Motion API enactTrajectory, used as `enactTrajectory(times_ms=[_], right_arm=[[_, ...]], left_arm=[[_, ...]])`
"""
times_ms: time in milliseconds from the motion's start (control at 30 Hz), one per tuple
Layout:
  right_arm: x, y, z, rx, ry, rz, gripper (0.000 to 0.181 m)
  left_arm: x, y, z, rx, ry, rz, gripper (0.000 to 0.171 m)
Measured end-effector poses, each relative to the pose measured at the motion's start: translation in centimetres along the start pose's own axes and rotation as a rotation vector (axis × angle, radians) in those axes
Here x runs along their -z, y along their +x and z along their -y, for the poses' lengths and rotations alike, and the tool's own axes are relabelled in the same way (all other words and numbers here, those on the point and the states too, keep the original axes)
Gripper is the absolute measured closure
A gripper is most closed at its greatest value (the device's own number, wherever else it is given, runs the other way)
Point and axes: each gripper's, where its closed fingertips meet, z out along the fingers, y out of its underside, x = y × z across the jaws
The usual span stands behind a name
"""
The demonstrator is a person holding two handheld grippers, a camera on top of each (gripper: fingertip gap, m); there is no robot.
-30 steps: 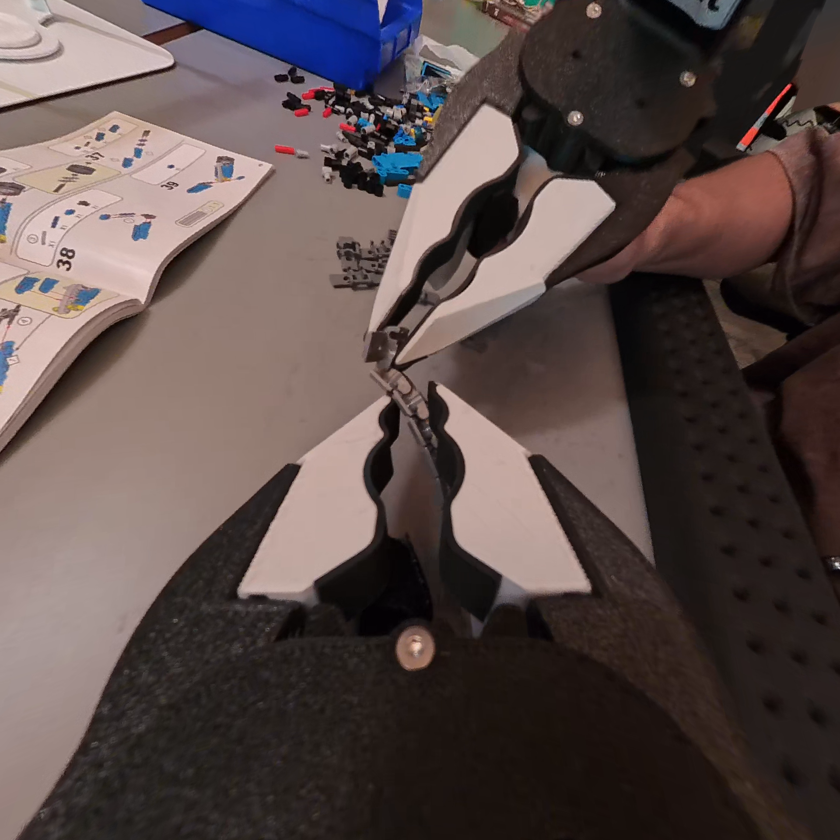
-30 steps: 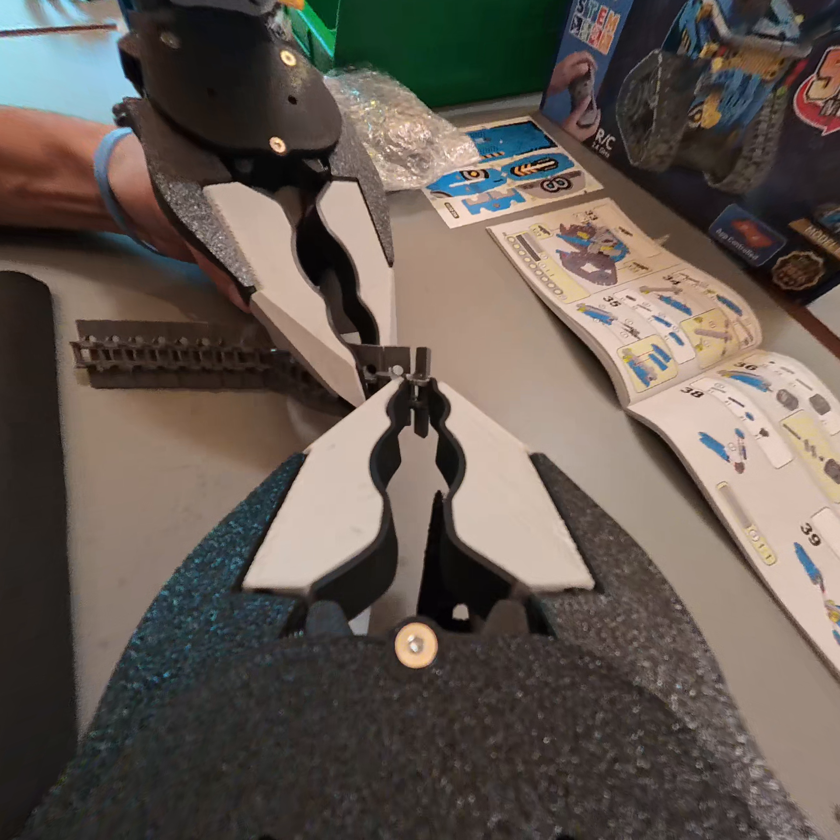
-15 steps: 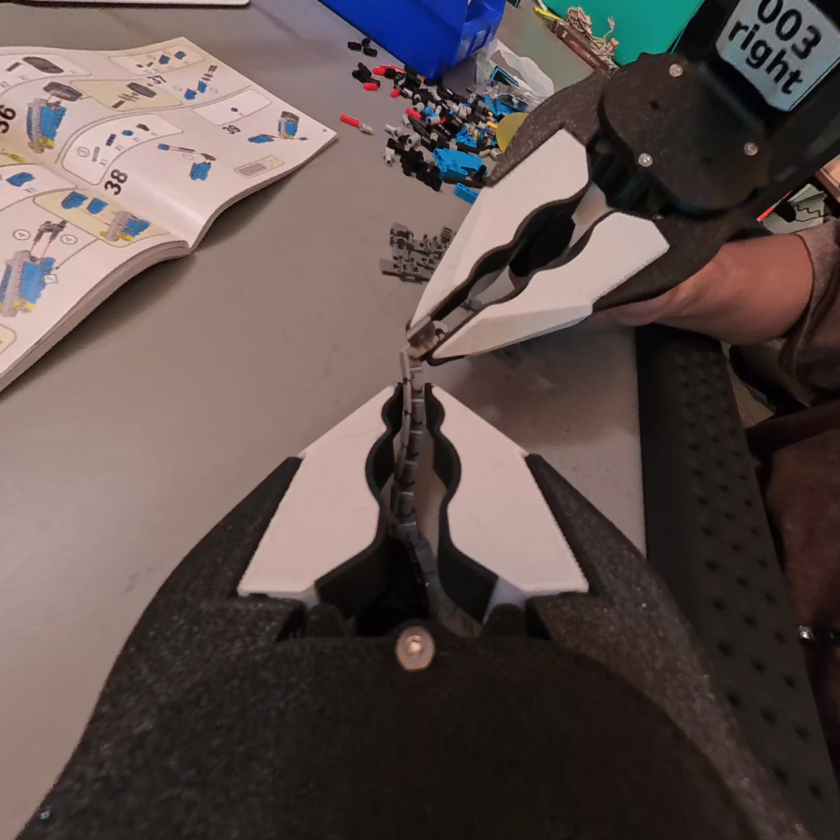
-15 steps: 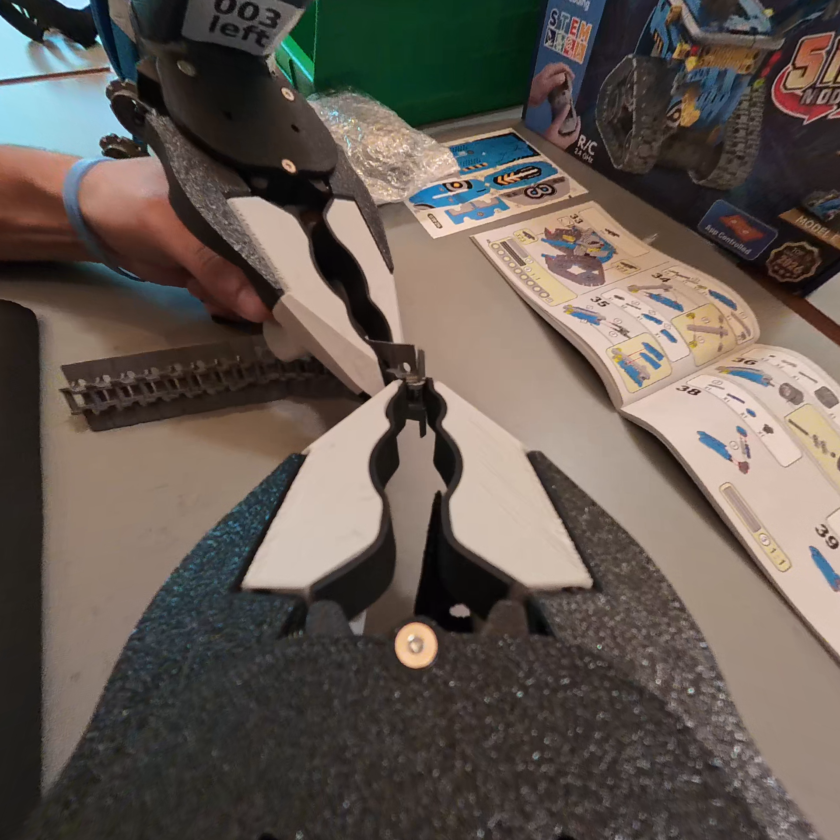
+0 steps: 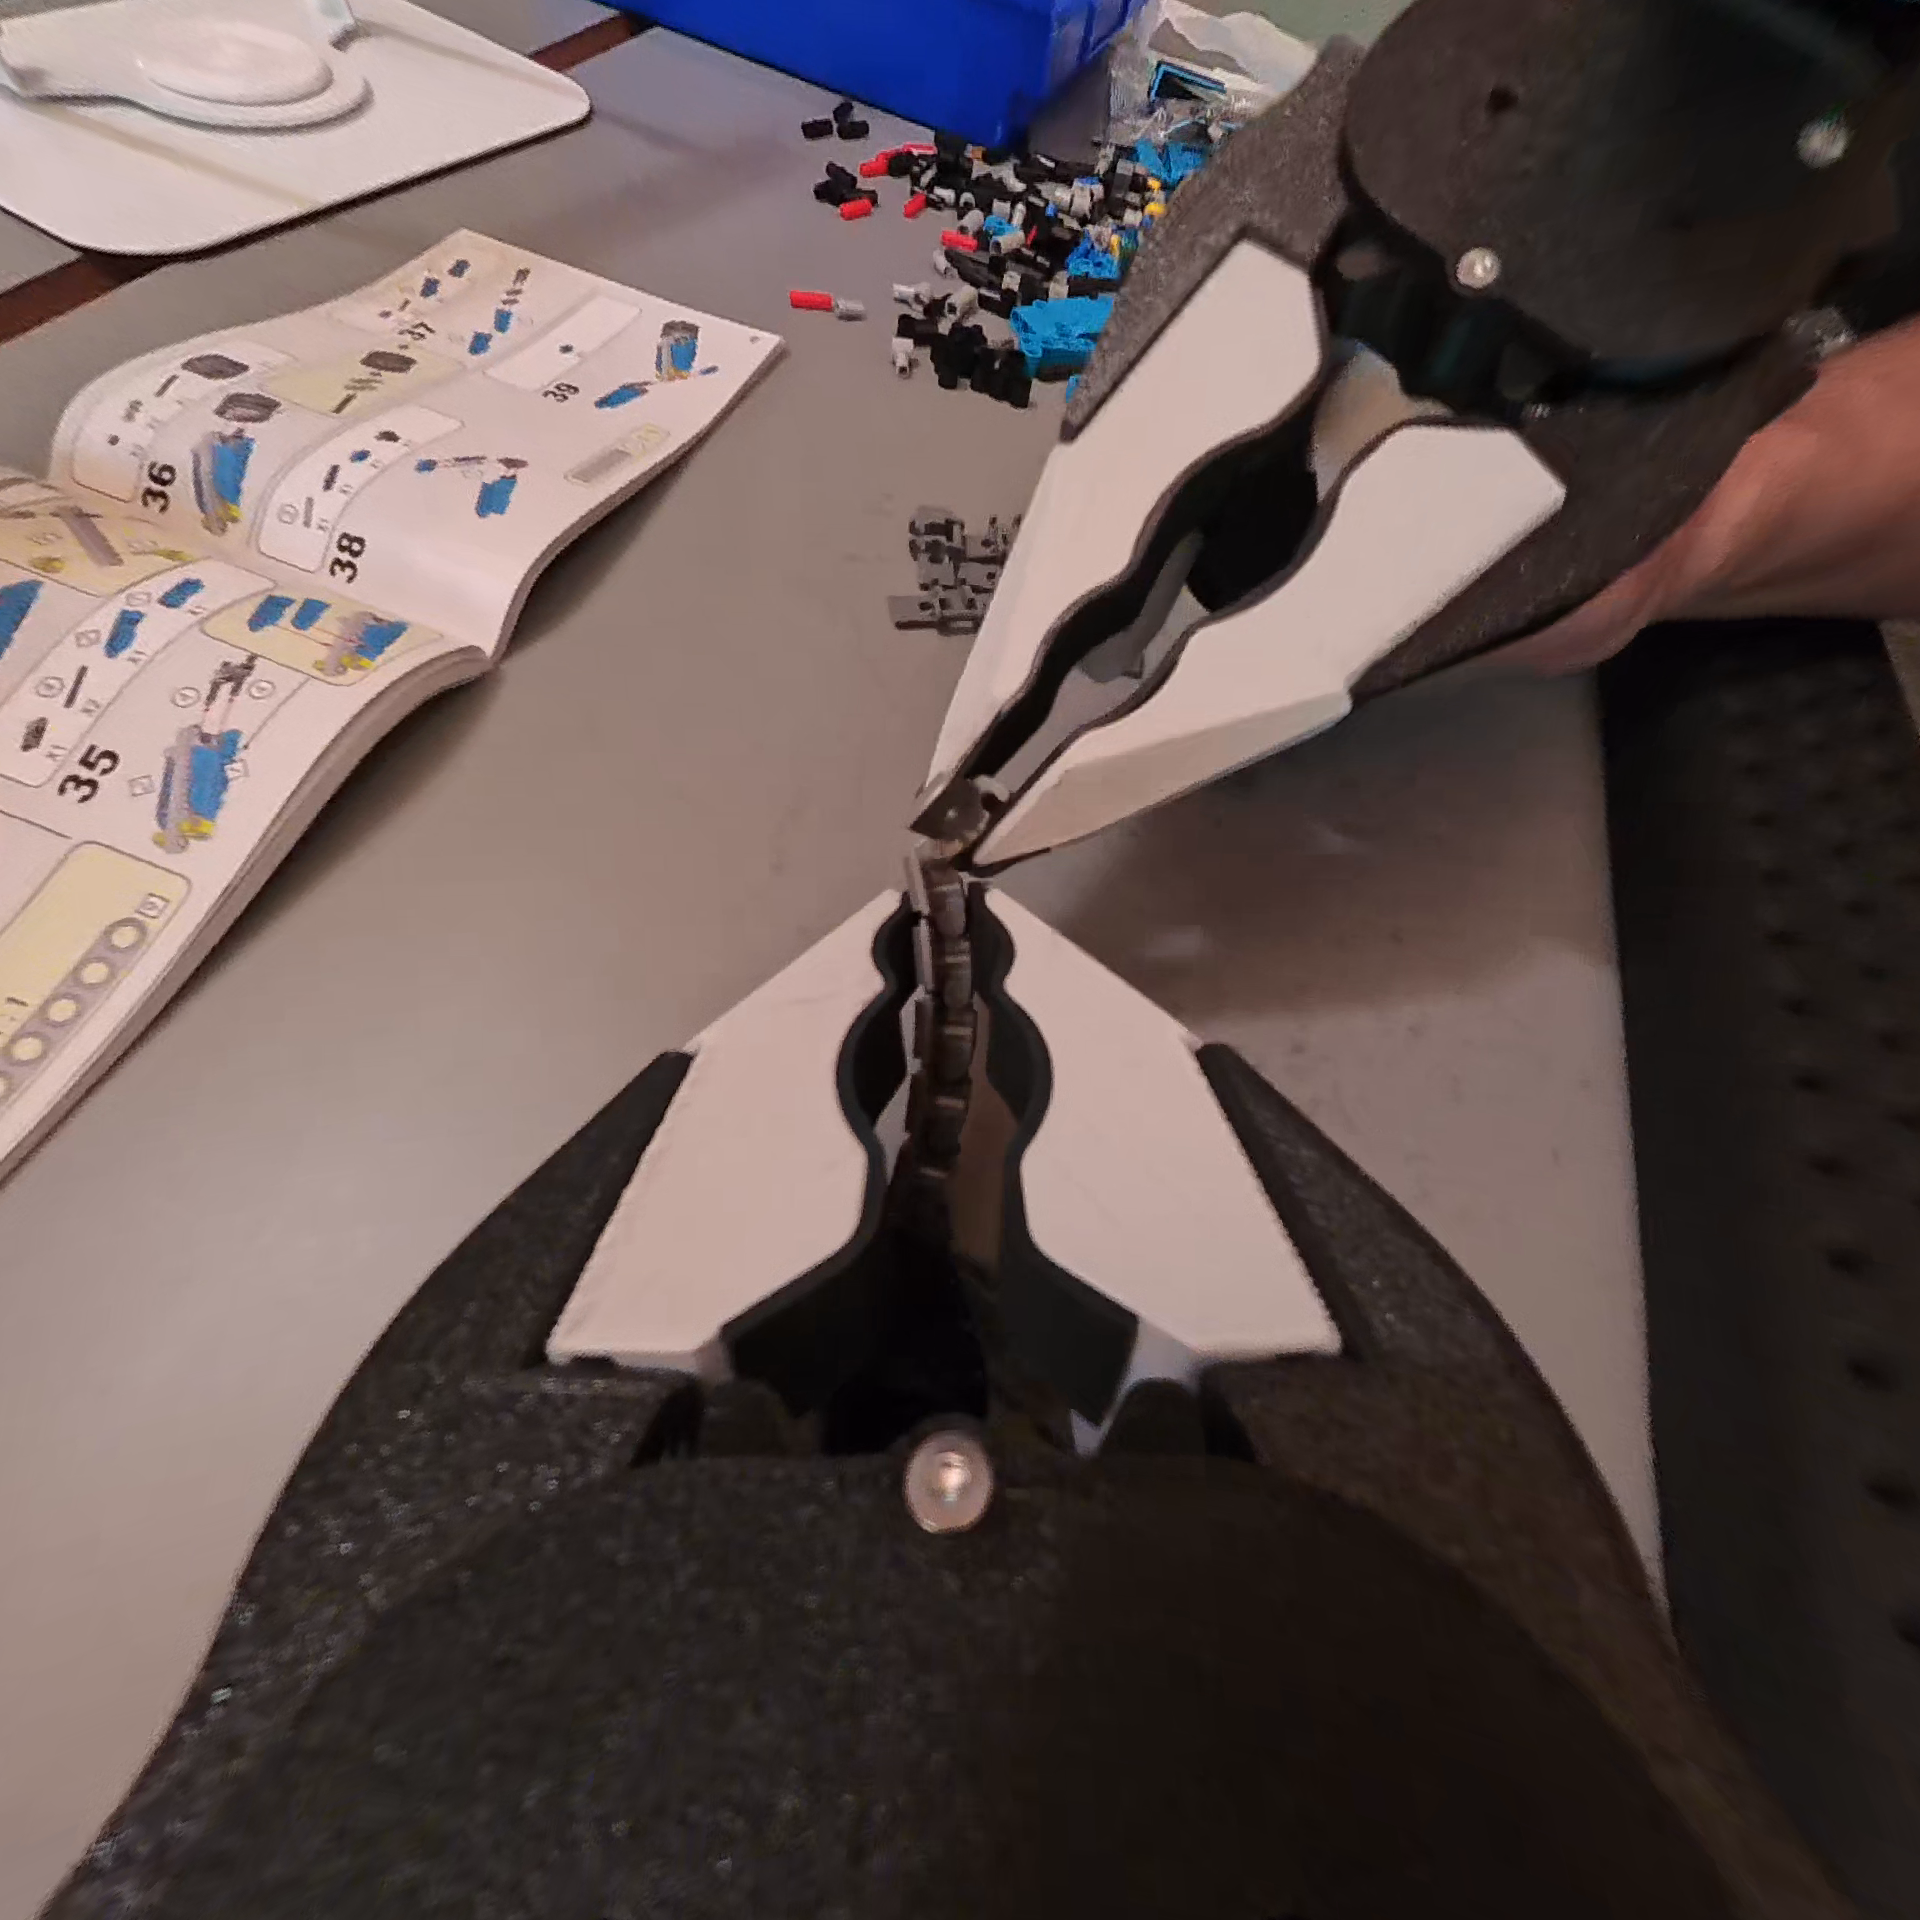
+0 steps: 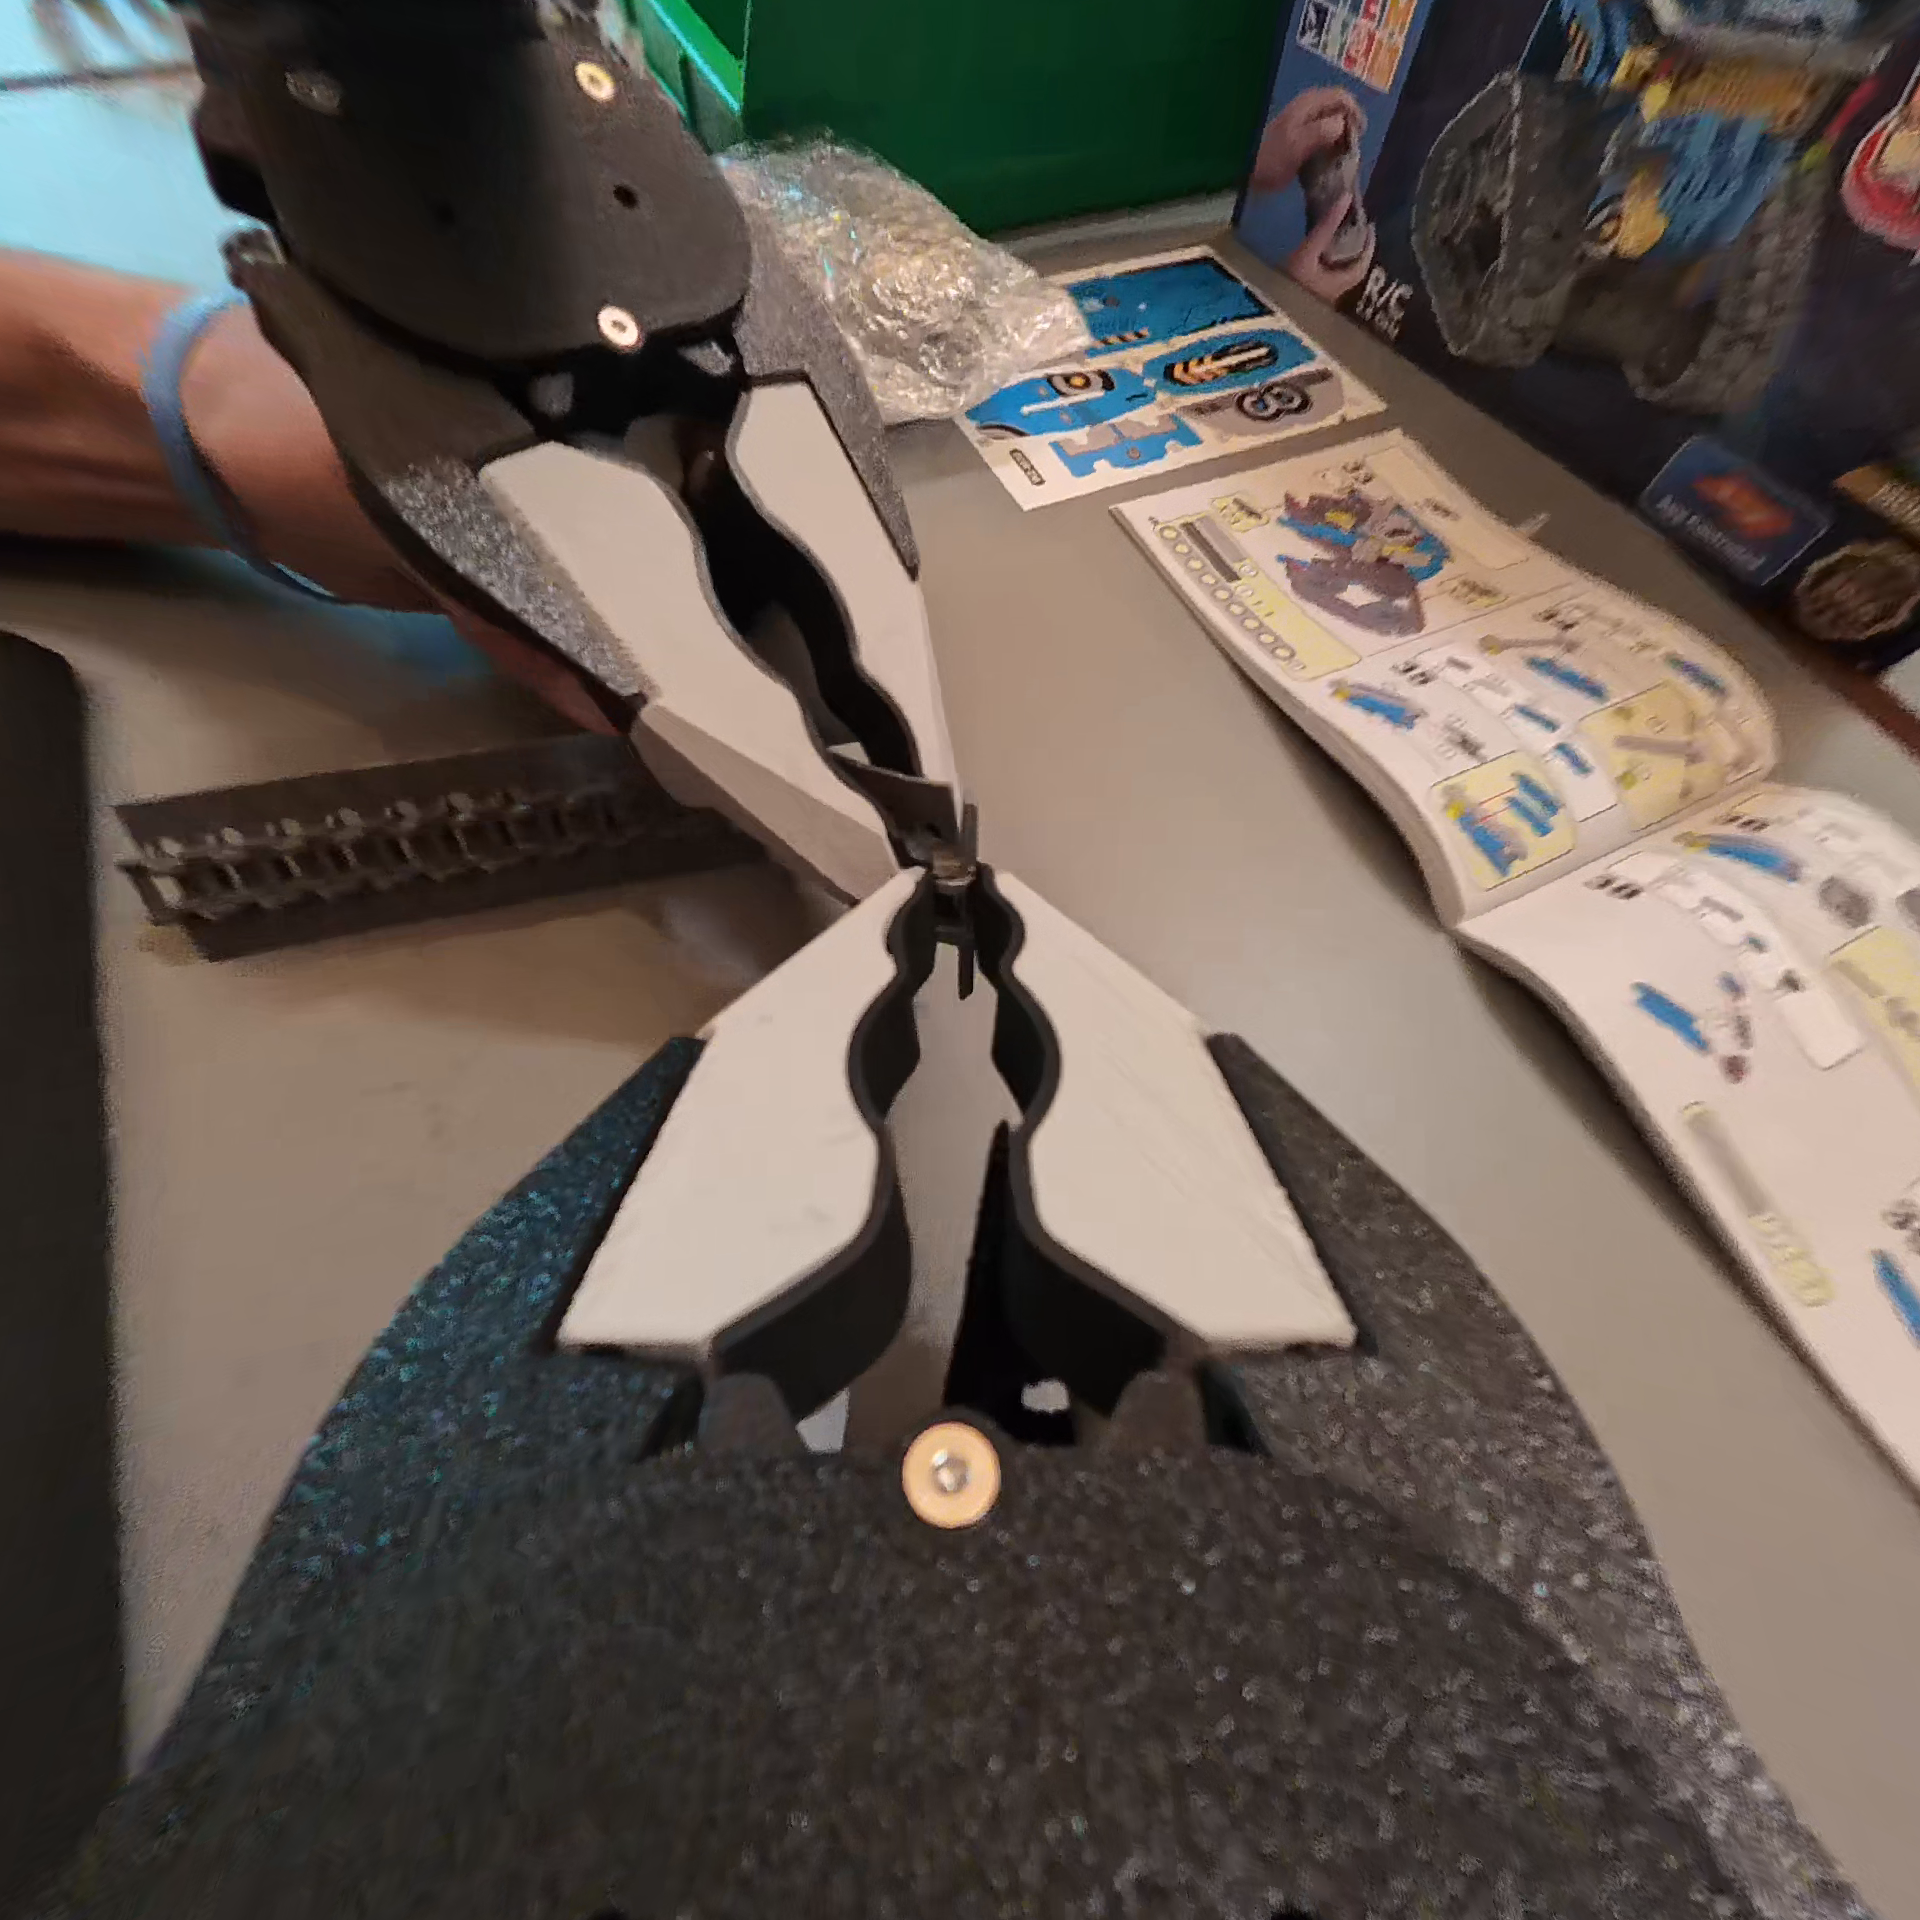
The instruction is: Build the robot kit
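**A:** Left wrist view, going left to right: what lies where?

**B:** An open instruction booklet (image 5: 312,540) sits at the left, flat on the grey worktop (image 5: 644,935), probably so its pages can be read. A heap of small bricks (image 5: 1029,260) lies at upper centre, by a blue bin (image 5: 914,52). In the middle, the left tongs (image 5: 943,914) are pressed together on a grey link chain (image 5: 940,997) that runs back between their fingers.

**A:** And the right tongs (image 5: 961,821)?

**B:** They come in from the upper right, pinching a small grey link (image 5: 954,808) that touches the chain's end, tip to tip, apparently lining the two up.

**A:** Right wrist view?

**B:** A finished track strip (image 6: 395,842) lies at the left on the worktop, the meeting tongs are in the centre, and a sticker sheet (image 6: 1164,364) and a toy box (image 6: 1621,187) are at the upper right.
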Motion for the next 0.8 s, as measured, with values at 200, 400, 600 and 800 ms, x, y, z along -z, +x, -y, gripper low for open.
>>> enactTrajectory(times_ms=[200,400,600,800], right_arm=[[0.1,-0.1,0.2,-0.058,0.043,0.030,0.175],[0.4,-0.3,0.7,-0.131,0.053,0.132,0.173],[1.5,0.3,0.7,-0.130,0.056,0.153,0.162],[0.8,-0.1,0.1,-0.015,0.007,0.108,0.176]], left_arm=[[0.2,0.5,0.3,-0.002,0.019,-0.041,0.166],[0.5,0.7,0.5,0.101,0.042,-0.145,0.165],[0.6,0.1,0.6,0.221,0.053,-0.184,0.164],[0.7,0.5,0.7,0.199,0.056,-0.195,0.164]])
